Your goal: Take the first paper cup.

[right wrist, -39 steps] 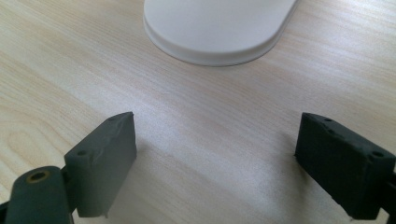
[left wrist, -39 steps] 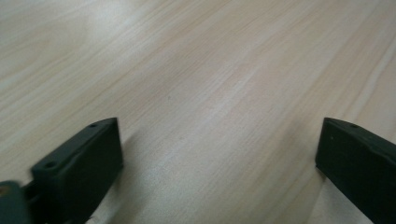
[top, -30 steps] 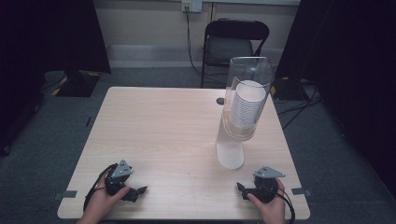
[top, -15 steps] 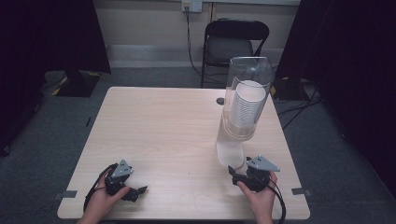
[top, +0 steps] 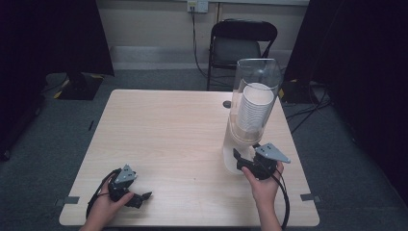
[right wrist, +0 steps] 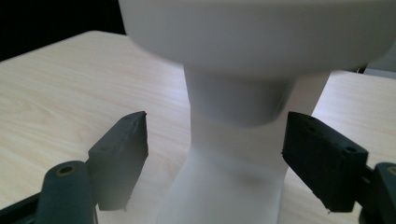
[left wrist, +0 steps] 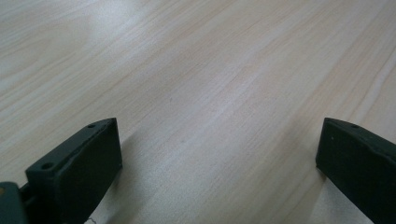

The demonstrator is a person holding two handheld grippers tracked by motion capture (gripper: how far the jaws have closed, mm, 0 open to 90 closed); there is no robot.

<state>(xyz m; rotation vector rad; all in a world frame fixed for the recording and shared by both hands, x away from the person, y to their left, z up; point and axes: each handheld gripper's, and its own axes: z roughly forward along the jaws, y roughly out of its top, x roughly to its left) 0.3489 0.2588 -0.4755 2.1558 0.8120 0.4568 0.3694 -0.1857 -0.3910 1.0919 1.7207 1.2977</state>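
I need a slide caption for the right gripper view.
Open black right gripper approaching the white cup dispenser's stem on the light wooden table.

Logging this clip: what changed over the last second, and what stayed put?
The right gripper rose off the table's near edge and moved forward to the cup dispenser. Its jaws have just been closing, now either side of the lowest cup, not yet gripping. The left gripper, dispenser and chair stayed put.

- Your high view looks forward and down over the whole table (top: 183, 144).
- Your left gripper view skims the tabletop closely.
- Your right gripper view faces the cup dispenser (right wrist: 243, 154) closely; the high view shares it.
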